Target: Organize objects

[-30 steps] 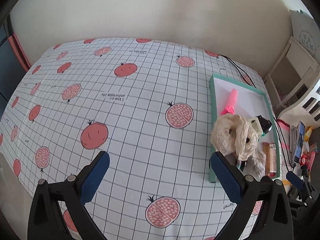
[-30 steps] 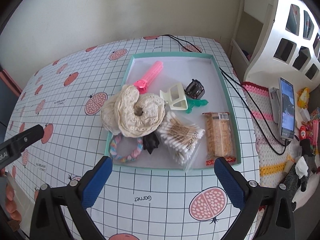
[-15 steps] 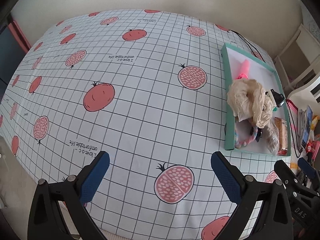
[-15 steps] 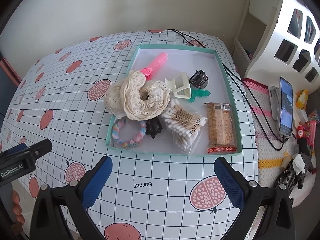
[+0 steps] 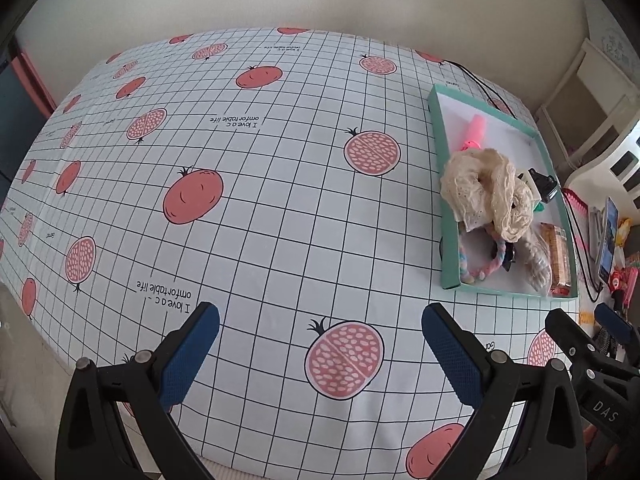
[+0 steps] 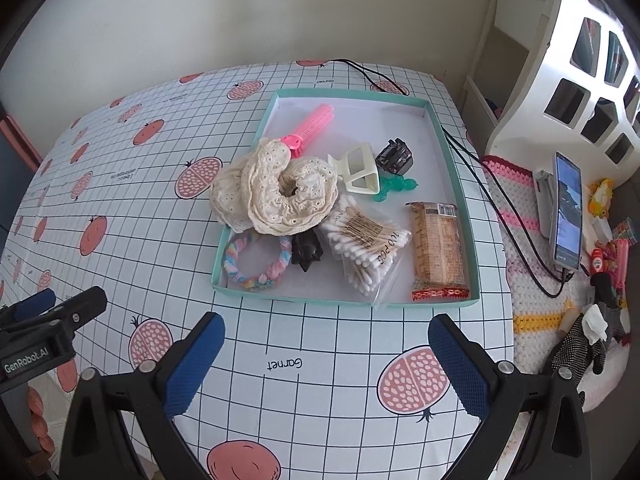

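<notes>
A teal tray (image 6: 456,184) on the pomegranate-print cloth holds a cream lace scrunchie (image 6: 280,188), a pink hair roller (image 6: 314,124), a white claw clip (image 6: 358,168), a black clip (image 6: 394,156), a pastel scrunchie (image 6: 256,260), a bag of cotton swabs (image 6: 366,246) and a snack bar (image 6: 438,250). My right gripper (image 6: 326,354) is open and empty, in front of the tray's near edge. My left gripper (image 5: 320,344) is open and empty over bare cloth, left of the tray (image 5: 436,128). The cream scrunchie (image 5: 484,192) shows there too.
A black cable (image 6: 492,192) runs along the tray's right side off the table. A phone (image 6: 566,212) leans on a crochet mat at the right. A white shelf unit (image 6: 592,76) stands at the far right. The wall is behind the table.
Both grippers have drawn back toward the table's near edge. The tray sits farther away in both views. Its contents have not moved.
</notes>
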### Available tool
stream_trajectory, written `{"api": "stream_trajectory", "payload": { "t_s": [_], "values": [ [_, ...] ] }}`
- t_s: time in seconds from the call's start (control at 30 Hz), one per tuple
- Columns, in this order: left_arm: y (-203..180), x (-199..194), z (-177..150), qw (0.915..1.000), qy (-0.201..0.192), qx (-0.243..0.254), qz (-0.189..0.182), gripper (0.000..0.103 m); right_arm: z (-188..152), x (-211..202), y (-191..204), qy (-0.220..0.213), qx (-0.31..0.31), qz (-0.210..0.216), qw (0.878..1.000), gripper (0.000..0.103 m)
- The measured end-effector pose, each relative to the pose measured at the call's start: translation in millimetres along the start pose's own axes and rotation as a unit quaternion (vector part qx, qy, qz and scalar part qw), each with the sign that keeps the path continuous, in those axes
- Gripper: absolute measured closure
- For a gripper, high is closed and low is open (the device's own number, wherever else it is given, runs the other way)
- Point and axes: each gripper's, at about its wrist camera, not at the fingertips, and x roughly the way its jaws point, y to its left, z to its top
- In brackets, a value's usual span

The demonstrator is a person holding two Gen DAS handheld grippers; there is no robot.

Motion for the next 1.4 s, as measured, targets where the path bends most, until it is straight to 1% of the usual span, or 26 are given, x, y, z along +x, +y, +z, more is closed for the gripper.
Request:
{"api": "stream_trajectory", "payload": {
  "t_s": [0.17,0.93,1.4],
  "values": [
    [2.2,2.1,0.0,1.0,0.004,-0.008,-0.001,0.002,-0.1,1.9,1.0,0.002,0.0,-0.001,1.0,0.0],
    [5.1,4.5,-2.2,0.9999,0.011,-0.009,0.001,0.002,-1.5,5.4,1.3,0.006,0.0,0.0,1.0,0.0],
    [4.5,6.8,-5.3,0.9997,0.019,-0.014,-0.005,0.002,-1.7,5.2,1.9,0.006,0.001,0.0,1.0,0.0]
  ]
}}
